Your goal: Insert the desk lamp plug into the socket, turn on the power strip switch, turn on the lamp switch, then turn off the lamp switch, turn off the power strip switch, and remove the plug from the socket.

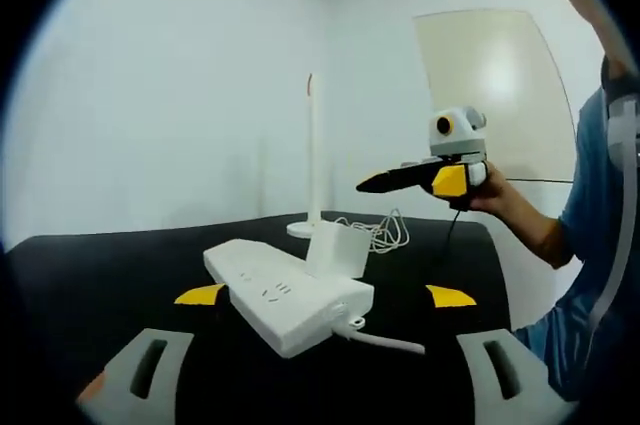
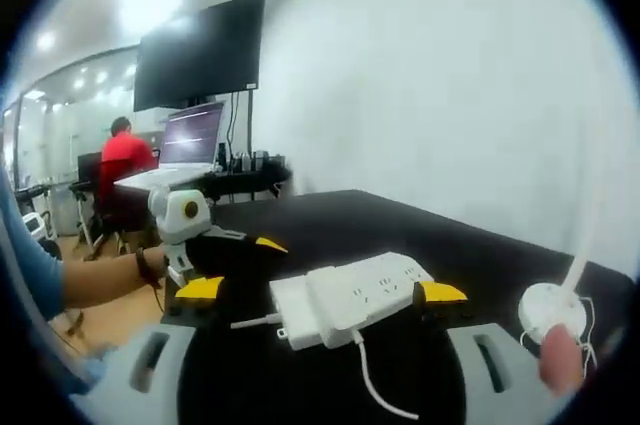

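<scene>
Left gripper view: the power strip [image 1: 285,297] lies on the black tabletop [image 1: 90,275] just past the left gripper [image 1: 322,370], whose jaws stand spread wide at the lower edge with nothing between them. A white block, which I take for the lamp's plug adapter [image 1: 335,248], stands on the strip's far end, so the plug looks already seated. The desk lamp [image 1: 312,155] rises at about 12 o'clock from the strip, its cord [image 1: 385,233] coiled at the base. At 2 o'clock the right gripper [image 1: 372,183] hangs in the air, held in a hand [image 1: 492,191], its black jaws drawn to a closed point and carrying nothing.

Right gripper view: the strip [image 2: 355,297] sits centred just beyond the right gripper [image 2: 318,360], its cable [image 2: 375,380] trailing toward 6 o'clock. Here the grey jaws at the lower corners read as wide apart, against the other view, so I cannot tell their true state. The lamp's round base [image 2: 548,311] lies at 4 o'clock. The left gripper [image 2: 262,243] hovers at 9 o'clock.

My judgement: the step in hand is a switch press, on or off I cannot say. The next move calls for bringing a jaw tip down onto the strip's switch while steadying the body.

No brand or legible writing shows on any item.
</scene>
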Demonstrator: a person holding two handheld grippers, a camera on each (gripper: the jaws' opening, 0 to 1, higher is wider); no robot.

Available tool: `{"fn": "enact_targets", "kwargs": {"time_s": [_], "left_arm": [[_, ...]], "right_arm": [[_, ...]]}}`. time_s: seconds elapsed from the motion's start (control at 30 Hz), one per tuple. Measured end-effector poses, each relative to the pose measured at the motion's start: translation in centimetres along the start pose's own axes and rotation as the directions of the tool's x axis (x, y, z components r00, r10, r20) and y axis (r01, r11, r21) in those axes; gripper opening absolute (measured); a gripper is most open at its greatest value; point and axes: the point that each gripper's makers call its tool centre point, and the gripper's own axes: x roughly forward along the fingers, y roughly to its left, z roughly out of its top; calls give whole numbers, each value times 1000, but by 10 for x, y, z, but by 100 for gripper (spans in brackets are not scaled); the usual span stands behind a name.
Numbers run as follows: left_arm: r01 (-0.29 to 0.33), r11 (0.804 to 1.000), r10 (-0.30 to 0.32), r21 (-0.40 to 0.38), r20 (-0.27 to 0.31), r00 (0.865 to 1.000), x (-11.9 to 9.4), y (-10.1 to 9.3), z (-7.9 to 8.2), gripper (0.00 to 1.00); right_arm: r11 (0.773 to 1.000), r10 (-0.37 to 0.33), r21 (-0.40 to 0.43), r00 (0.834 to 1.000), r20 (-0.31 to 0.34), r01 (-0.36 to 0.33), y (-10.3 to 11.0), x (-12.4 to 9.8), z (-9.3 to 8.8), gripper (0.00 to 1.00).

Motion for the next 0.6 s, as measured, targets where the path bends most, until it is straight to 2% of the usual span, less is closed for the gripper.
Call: {"fn": "enact_targets", "kwargs": {"time_s": [0.2, 0.3, 0.33, 0.4, 0.47, 0.6], "left_arm": [[16, 1000, -16, -6, -9, 1000, 1, -3, -2, 78], [68, 997, -69, -29, -24, 997, 0, -8, -1, 84], [70, 997, -71, -19, -31, 997, -2, -7, -1, 84], [52, 999, -50, 17, -83, 995, -6, -2, -9, 84], [35, 999, -34, 9, -124, 992, -13, 5, -17, 84], [36, 999, -36, -5, -114, 993, -26, 10, -15, 85]], "right_arm": [[999, -48, 21, 999, -1, 48, 4, 0, -16, 75], [997, -60, 53, 998, 9, 59, 6, -1, -20, 74], [996, -68, 62, 998, 16, 66, 7, -1, -20, 74], [995, -75, 68, 997, 27, 73, 9, -1, -21, 74], [994, -85, 68, 996, 32, 83, 11, 0, -23, 74], [993, -96, 64, 995, 20, 94, 18, 5, -28, 73]]}}
